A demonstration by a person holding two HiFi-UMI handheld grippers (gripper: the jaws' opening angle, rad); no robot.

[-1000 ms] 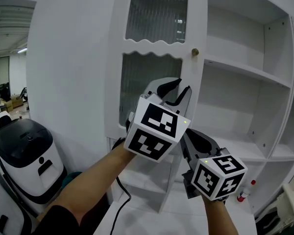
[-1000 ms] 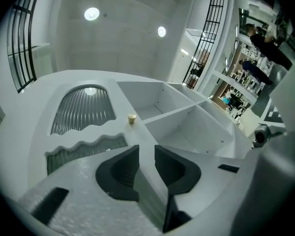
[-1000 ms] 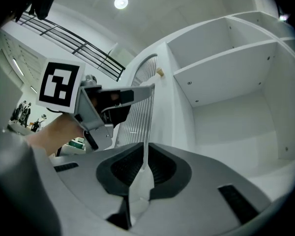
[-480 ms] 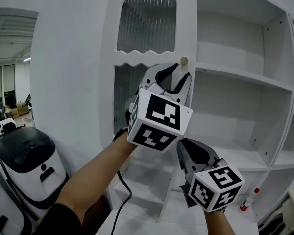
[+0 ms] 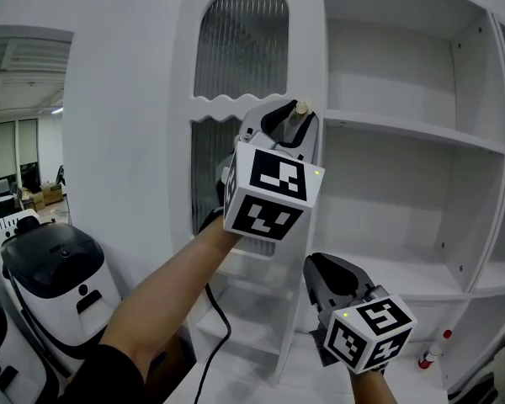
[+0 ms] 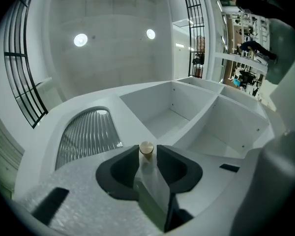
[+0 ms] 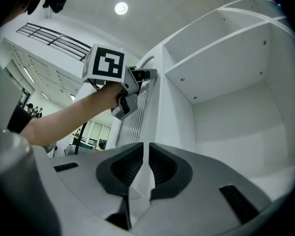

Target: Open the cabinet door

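The white cabinet door has ribbed glass panels and a small round brass knob near its right edge. My left gripper is raised to that knob. In the left gripper view the knob sits between the tips of the left gripper, whose jaws stand wide without clearly pressing on it. My right gripper hangs lower, in front of the open shelves, shut with nothing in it; in its own view the right gripper has its pads together. That view also shows the left gripper at the door's edge.
White shelves fill the open cabinet to the right of the door. A black and white machine stands on the floor at the left. A black cable hangs under my left arm. A small red-capped bottle stands low right.
My left gripper has risen up the door, from below the knob to around it, with its jaws wider. The right gripper has sunk a little.
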